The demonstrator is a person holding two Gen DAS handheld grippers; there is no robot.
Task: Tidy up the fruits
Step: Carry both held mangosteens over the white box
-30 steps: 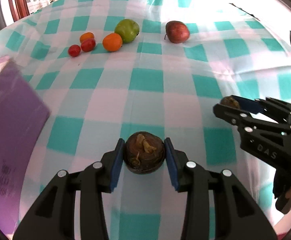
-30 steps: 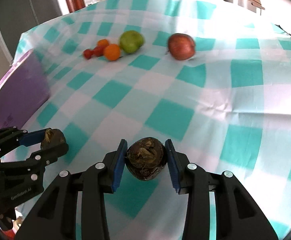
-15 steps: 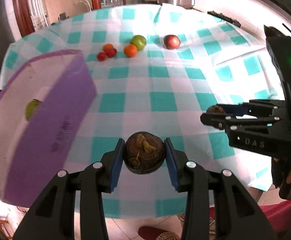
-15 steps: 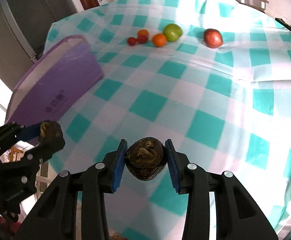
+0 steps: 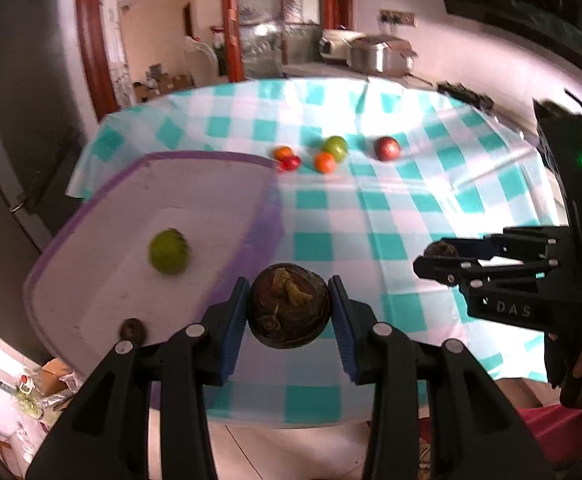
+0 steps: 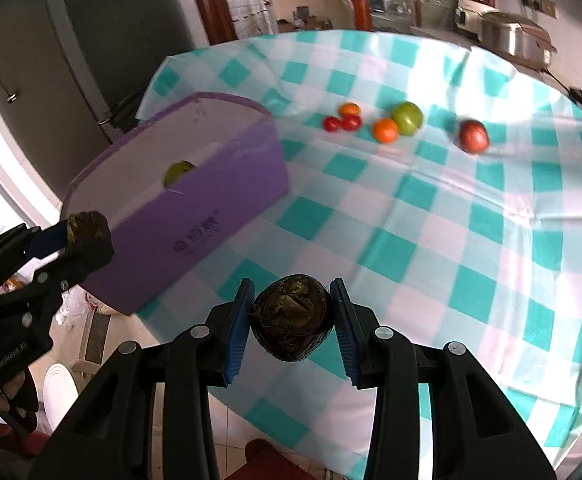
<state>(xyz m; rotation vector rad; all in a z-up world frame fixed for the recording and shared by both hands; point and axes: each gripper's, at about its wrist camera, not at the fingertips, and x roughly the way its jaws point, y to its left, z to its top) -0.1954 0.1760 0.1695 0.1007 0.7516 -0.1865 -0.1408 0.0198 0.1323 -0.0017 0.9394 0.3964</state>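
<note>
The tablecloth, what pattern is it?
Teal and white checks on the tablecloth, clearest in the right wrist view.

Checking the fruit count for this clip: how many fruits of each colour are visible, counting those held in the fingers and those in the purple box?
Green fruits: 2
Orange fruits: 2
Red fruits: 3
Dark brown fruits: 3
Total: 10

We get bright daylight washing out the checked tablecloth (image 5: 371,200) with white glare, motion blur smearing the purple bin (image 6: 195,216), and heavy fisheye bending with dark vignetting at every edge.
</note>
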